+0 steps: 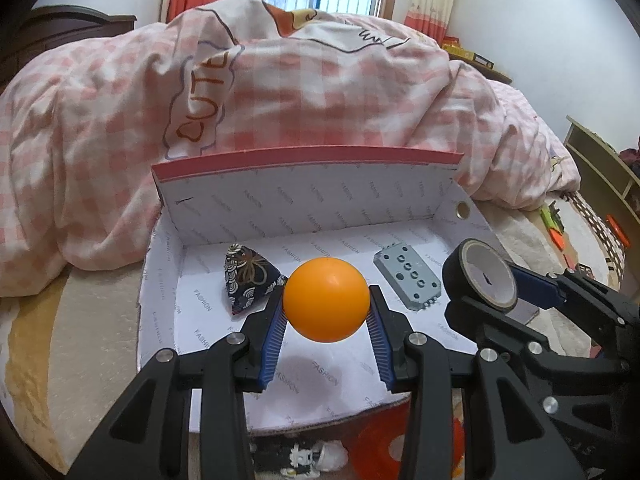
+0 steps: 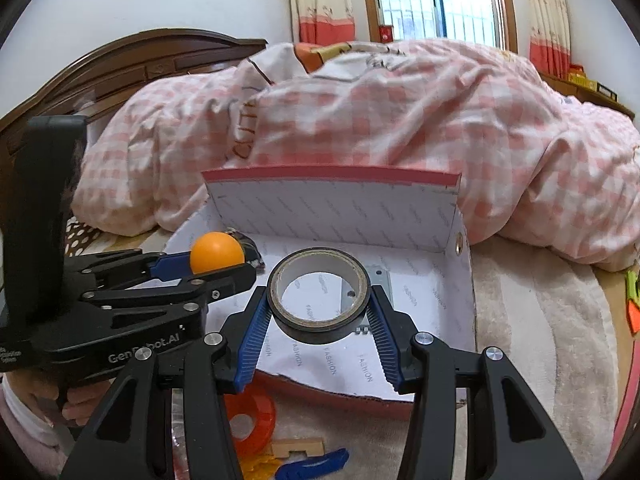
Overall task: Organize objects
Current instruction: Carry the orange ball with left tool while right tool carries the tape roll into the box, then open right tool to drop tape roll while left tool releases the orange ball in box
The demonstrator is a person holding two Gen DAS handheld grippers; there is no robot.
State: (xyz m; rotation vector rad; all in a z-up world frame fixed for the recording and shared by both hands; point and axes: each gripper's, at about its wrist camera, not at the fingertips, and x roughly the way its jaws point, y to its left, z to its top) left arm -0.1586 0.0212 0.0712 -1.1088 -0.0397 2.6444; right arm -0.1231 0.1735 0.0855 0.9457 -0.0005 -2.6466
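My left gripper [image 1: 326,306] is shut on an orange ball [image 1: 326,299] and holds it above the open white box [image 1: 304,200]; the ball also shows in the right wrist view [image 2: 216,257]. My right gripper [image 2: 319,304] is shut on a black tape roll [image 2: 319,294], held over the box's right half [image 2: 464,280]; the roll also shows in the left wrist view [image 1: 482,278]. Inside the box lie a dark patterned triangular pouch [image 1: 250,280] and a grey perforated plate [image 1: 408,278].
The box sits on a bed with a pink checked quilt [image 1: 280,92] behind it. In front of the box lie an orange ring [image 2: 250,420], a wooden piece [image 2: 298,446], a blue piece [image 2: 316,462] and a small white figure [image 1: 316,456]. A shelf [image 1: 600,168] stands right.
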